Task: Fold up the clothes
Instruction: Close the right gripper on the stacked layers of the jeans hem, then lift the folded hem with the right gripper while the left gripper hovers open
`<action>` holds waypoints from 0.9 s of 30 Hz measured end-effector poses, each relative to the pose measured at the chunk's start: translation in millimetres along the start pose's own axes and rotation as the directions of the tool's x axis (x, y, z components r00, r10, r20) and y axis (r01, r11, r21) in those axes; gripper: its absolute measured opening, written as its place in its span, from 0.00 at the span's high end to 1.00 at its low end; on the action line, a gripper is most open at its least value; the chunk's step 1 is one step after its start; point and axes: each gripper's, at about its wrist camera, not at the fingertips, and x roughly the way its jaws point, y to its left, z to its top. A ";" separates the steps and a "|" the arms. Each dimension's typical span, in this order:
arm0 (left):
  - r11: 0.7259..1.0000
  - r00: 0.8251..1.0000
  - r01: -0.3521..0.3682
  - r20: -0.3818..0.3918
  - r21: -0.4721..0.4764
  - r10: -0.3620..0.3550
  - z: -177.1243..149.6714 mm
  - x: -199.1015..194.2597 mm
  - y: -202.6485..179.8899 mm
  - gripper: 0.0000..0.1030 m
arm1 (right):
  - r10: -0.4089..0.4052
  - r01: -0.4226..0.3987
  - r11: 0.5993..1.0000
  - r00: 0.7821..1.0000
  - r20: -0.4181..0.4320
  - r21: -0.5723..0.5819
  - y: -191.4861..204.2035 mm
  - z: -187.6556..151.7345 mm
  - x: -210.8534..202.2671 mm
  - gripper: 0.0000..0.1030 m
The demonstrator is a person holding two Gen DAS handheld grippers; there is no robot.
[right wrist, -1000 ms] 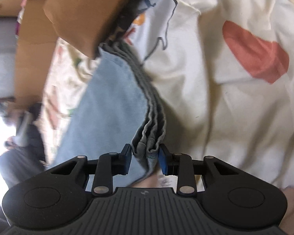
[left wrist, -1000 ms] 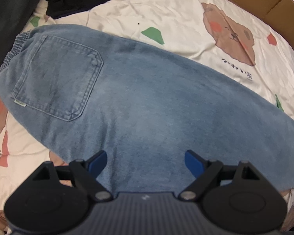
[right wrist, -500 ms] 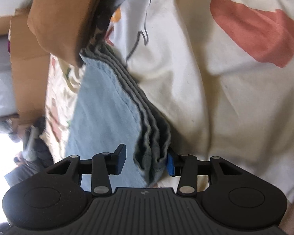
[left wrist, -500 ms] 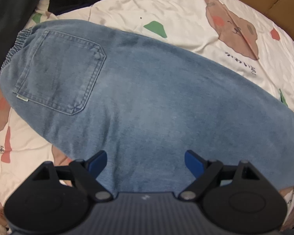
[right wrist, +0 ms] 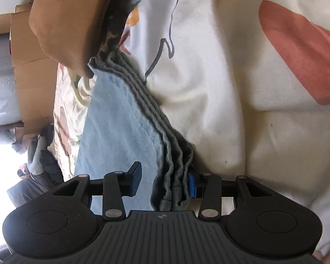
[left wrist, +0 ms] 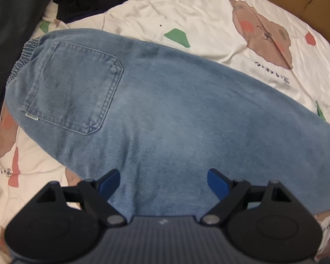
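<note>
Left wrist view: left gripper [left wrist: 164, 181] points straight down over the jeans [left wrist: 176, 118], jaws spread wide, nothing between the blue pads. Jeans lie flat across a cream bedsheet [left wrist: 209, 15], elastic waistband [left wrist: 22, 59] at left, leg running off to the right. Back pocket [left wrist: 74, 88] faces up; a small white tag [left wrist: 32, 117] sits at its lower left corner, print too small to read. Sheet carries a brown bear print [left wrist: 261, 33] with dark Japanese-style characters [left wrist: 272, 76] below it, not legible; similar characters at the far left edge. Cardboard [left wrist: 314, 6] lies along the upper right.

Right wrist view: right gripper [right wrist: 164, 181] jaws have just been opening and stand partly apart. Bunched hem of the jeans [right wrist: 171, 176] sits between them, resting against the right pad [right wrist: 191, 186]; the left pad [right wrist: 136, 181] stands clear of the cloth. A brown cushion [right wrist: 68, 19] overhangs the denim at upper left. No readable writing in this view
</note>
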 end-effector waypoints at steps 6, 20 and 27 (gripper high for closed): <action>1.000 1.000 -0.003 0.001 -0.001 0.003 2.2 1.1 -0.1 0.14 | 0.026 -0.026 0.999 1.000 -0.005 -0.022 1.1 7.2 -3.8 0.60; 1.000 1.000 -0.011 -0.009 0.023 0.011 0.9 2.6 0.6 0.14 | -0.018 0.006 0.993 0.995 -0.101 -0.122 16.2 33.7 2.4 0.61; 1.000 1.000 -0.020 -0.009 0.011 0.021 -2.1 1.6 5.3 0.14 | -0.036 0.024 0.994 0.993 -0.109 -0.108 7.1 34.2 2.9 0.77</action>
